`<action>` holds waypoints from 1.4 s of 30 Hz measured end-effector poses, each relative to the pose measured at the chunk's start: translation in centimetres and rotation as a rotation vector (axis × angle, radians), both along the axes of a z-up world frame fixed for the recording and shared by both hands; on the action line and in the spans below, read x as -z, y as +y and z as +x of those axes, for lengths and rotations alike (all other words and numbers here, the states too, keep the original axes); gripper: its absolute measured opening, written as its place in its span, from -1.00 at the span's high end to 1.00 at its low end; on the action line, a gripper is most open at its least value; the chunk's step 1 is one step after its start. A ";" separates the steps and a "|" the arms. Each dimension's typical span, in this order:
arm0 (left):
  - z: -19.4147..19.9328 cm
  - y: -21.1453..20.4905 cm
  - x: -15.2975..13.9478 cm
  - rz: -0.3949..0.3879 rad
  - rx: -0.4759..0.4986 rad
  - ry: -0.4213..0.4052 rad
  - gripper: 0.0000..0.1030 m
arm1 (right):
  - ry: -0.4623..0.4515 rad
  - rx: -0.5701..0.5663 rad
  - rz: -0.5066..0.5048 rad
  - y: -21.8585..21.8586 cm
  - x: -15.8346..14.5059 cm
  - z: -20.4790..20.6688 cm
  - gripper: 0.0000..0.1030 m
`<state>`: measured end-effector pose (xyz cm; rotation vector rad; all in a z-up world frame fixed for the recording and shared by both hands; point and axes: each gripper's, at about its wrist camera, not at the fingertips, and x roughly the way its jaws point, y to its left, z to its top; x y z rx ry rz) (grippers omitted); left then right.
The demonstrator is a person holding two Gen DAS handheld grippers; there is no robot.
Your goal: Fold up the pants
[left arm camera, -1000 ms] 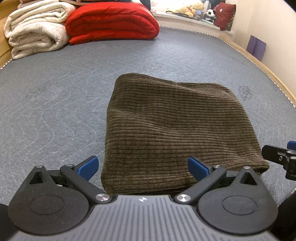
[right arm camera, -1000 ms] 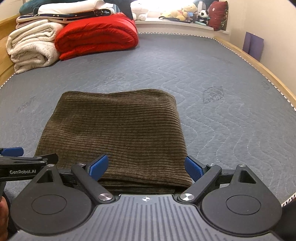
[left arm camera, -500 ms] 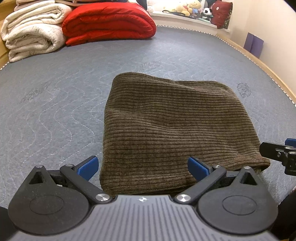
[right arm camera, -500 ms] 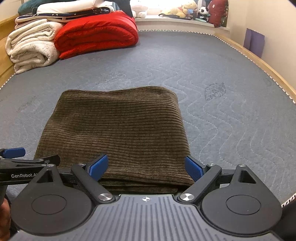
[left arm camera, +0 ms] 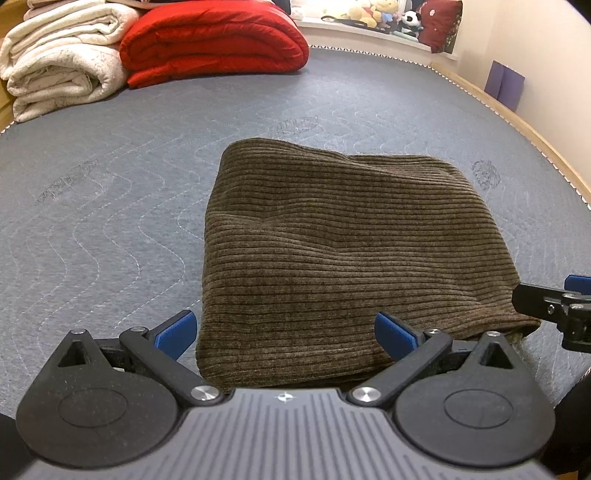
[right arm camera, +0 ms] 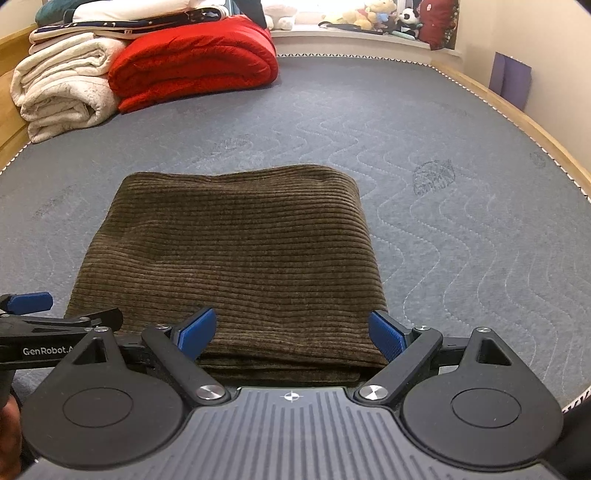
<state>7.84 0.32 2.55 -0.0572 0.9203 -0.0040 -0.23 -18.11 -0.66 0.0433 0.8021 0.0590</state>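
The brown corduroy pants (left arm camera: 343, 258) lie folded into a thick rectangle on the grey quilted mattress (left arm camera: 110, 206); they also show in the right wrist view (right arm camera: 236, 258). My left gripper (left arm camera: 284, 330) is open and empty, its blue pads astride the near left part of the fold. My right gripper (right arm camera: 291, 332) is open and empty at the near right part. Neither holds the cloth. The right gripper shows at the right edge of the left wrist view (left arm camera: 554, 306), the left gripper at the left edge of the right wrist view (right arm camera: 48, 325).
A rolled cream blanket (left arm camera: 59, 62) and a folded red duvet (left arm camera: 218, 40) lie at the far left of the mattress. Stuffed toys (right arm camera: 373, 18) sit on the far ledge. A wooden bed rail (right arm camera: 517, 114) runs along the right edge.
Both grippers have drawn back and up a little from the folded pants, so the views tilt slightly. The pants have not moved. Both stay open.
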 end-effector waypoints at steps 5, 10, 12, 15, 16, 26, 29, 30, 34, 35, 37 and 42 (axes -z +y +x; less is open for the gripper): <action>0.0 0.0 0.0 -0.001 0.000 0.000 -0.99 | 0.001 -0.010 -0.006 0.3 0.0 0.1 -0.76; 0.0 0.0 0.0 -0.001 0.002 0.000 -0.99 | 0.000 -0.010 -0.005 0.3 0.0 0.0 -0.76; 0.0 0.0 0.0 -0.001 0.004 -0.001 -0.99 | 0.001 -0.011 -0.007 0.3 0.0 0.0 -0.76; 0.0 0.0 0.0 -0.001 0.004 -0.001 -0.99 | 0.002 -0.010 -0.006 0.3 0.0 0.0 -0.76; 0.0 0.0 0.0 -0.001 0.004 -0.001 -0.99 | 0.002 -0.010 -0.006 0.3 0.0 0.0 -0.76; 0.0 0.0 0.0 -0.001 0.007 -0.003 -0.99 | 0.002 -0.010 -0.006 0.3 0.0 0.0 -0.76; 0.0 0.0 0.0 0.000 0.012 -0.004 -0.99 | 0.003 -0.007 -0.004 0.3 0.0 0.0 -0.76; 0.0 0.1 0.0 -0.001 0.013 -0.004 -0.99 | 0.003 -0.007 -0.004 0.3 0.0 0.0 -0.76; 0.0 0.1 0.0 -0.003 0.015 -0.005 -0.99 | 0.004 -0.006 -0.003 0.3 0.1 0.0 -0.76; 0.0 0.2 0.0 -0.004 0.017 -0.005 -0.99 | 0.004 -0.007 -0.004 0.3 0.1 0.0 -0.76; -0.1 0.2 -0.1 -0.005 0.022 -0.011 -0.99 | 0.004 -0.007 -0.004 0.3 0.1 0.1 -0.76; -0.2 0.2 -0.1 -0.001 0.022 -0.017 -0.99 | 0.005 -0.007 -0.003 0.3 0.1 0.1 -0.76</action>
